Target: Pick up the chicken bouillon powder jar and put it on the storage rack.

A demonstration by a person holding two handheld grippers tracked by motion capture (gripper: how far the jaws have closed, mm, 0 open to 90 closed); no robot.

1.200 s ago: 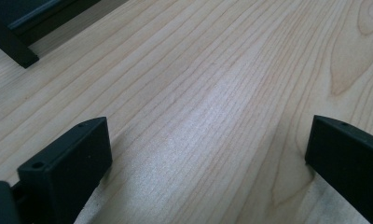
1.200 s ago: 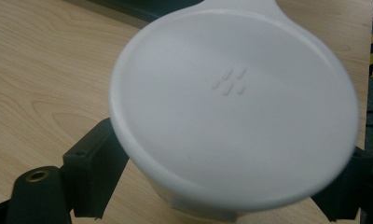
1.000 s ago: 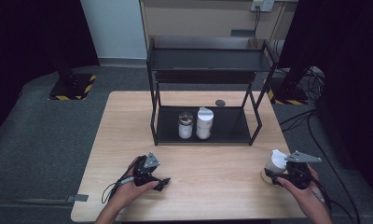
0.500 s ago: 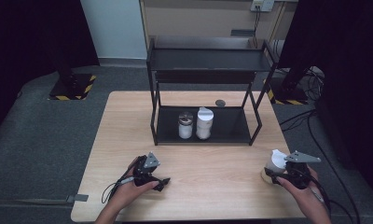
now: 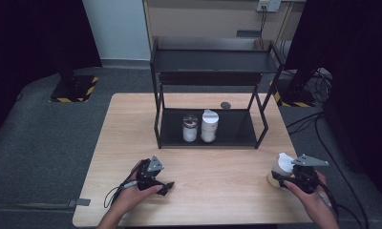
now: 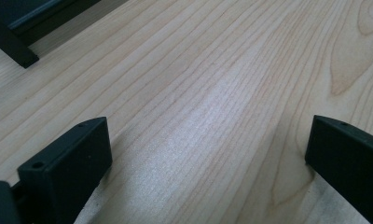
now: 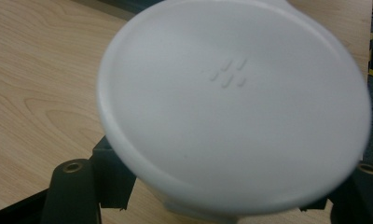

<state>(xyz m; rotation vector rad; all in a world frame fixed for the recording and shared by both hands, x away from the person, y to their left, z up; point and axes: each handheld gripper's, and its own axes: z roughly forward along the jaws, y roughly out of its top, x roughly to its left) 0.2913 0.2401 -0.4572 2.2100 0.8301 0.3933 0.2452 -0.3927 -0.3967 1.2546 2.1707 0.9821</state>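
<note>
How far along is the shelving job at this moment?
Done: two jars, one with a metal lid and one with a white lid, stand side by side on the lower shelf of the black rack. In hand: the right gripper has its jaws around a third white-lidded container at the table's right front. The left gripper rests open on the table. Left, probably: carrying that container to the rack.

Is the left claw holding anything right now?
No, the left claw has its jaws wide apart over the bare wooden table, with nothing between them.
</note>
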